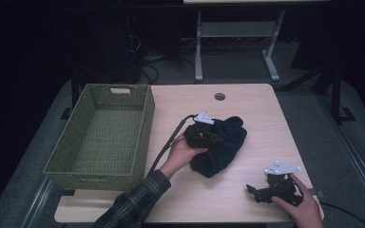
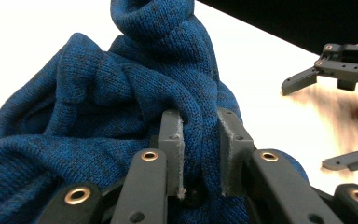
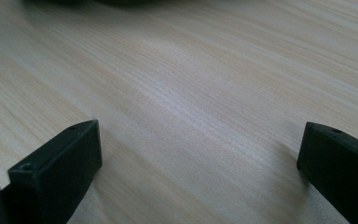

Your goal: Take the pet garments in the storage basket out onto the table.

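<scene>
Left gripper pinching the knit, basket waiting alongside

The left gripper had its jaws clamped on a fold of the crumpled dark-blue knitted garment, which lay mid-table just right of the green woven basket. A clean lift probably called for a deep bite. The right gripper rested on the pale wooden table, jaws wide apart.

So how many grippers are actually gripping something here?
1. The left gripper is shut on a fold of the blue knit garment mid-table; the right gripper sits open over bare table near the front right corner.
</scene>
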Demonstrator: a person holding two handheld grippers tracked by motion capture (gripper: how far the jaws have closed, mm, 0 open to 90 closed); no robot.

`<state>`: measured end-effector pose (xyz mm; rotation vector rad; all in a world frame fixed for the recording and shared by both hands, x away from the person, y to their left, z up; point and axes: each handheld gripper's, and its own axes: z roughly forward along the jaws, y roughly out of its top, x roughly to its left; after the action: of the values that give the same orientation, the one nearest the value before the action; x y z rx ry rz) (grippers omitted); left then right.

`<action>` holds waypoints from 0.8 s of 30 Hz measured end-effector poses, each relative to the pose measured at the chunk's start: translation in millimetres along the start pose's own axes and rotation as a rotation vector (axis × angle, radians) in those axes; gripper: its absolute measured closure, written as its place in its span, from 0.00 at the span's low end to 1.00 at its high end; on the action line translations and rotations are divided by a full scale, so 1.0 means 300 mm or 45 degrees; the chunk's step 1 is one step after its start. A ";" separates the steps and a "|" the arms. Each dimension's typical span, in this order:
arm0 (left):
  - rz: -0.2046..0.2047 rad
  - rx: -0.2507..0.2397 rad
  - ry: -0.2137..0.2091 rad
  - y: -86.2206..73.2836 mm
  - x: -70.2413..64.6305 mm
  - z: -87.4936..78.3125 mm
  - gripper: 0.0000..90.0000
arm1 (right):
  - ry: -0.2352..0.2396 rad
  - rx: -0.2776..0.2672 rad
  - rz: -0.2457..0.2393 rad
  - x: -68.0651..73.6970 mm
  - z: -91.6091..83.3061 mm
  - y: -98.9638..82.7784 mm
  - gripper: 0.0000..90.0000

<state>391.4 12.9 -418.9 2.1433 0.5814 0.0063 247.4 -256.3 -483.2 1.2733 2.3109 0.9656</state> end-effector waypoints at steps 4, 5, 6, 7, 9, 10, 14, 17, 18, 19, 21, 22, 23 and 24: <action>0.003 0.016 0.007 -0.012 -0.008 0.033 0.76 | 0.003 -0.001 -0.001 0.000 0.000 0.000 0.00; 0.013 0.022 0.013 -0.014 -0.009 0.036 0.74 | 0.003 -0.001 0.000 0.000 0.000 0.000 0.00; 0.010 0.022 0.013 -0.015 -0.008 0.037 0.71 | 0.003 -0.001 -0.002 0.000 0.000 0.000 0.00; 0.010 0.022 0.011 -0.015 -0.007 0.036 0.68 | 0.004 -0.001 -0.001 0.001 0.000 0.000 0.00; 0.010 0.019 0.015 -0.014 -0.007 0.031 0.64 | 0.004 0.000 -0.002 0.001 0.000 0.000 0.00; 0.011 0.021 0.013 -0.014 -0.006 0.029 0.61 | 0.004 -0.001 -0.003 0.001 0.000 0.000 0.00; 0.019 0.004 0.022 -0.016 -0.001 0.014 0.46 | 0.006 -0.002 0.000 0.001 0.000 0.000 0.00; 0.040 0.005 0.028 -0.019 0.001 -0.006 0.37 | 0.004 -0.001 -0.004 0.000 0.000 0.000 0.00; 0.049 0.006 0.045 -0.021 -0.001 -0.013 0.35 | 0.005 -0.001 -0.002 0.001 0.000 0.000 0.00; 0.055 0.007 0.052 -0.023 -0.001 -0.020 0.33 | 0.005 -0.002 -0.003 0.000 0.000 0.000 0.00; 0.053 0.003 0.058 -0.027 -0.003 -0.032 0.31 | 0.005 -0.001 -0.004 0.000 0.000 0.000 0.00; 0.051 0.006 0.061 -0.029 -0.004 -0.037 0.29 | 0.005 -0.001 -0.003 0.000 0.000 0.000 0.00; 0.055 0.008 0.074 -0.031 -0.006 -0.043 0.27 | 0.005 -0.002 -0.001 0.001 0.000 0.000 0.00; 0.064 0.014 0.082 -0.033 -0.007 -0.048 0.25 | 0.005 -0.002 -0.001 0.001 0.000 0.000 0.00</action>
<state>382.4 28.1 -417.4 2.1748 0.5656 0.1004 247.3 -256.0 -483.2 1.2711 2.3129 0.9709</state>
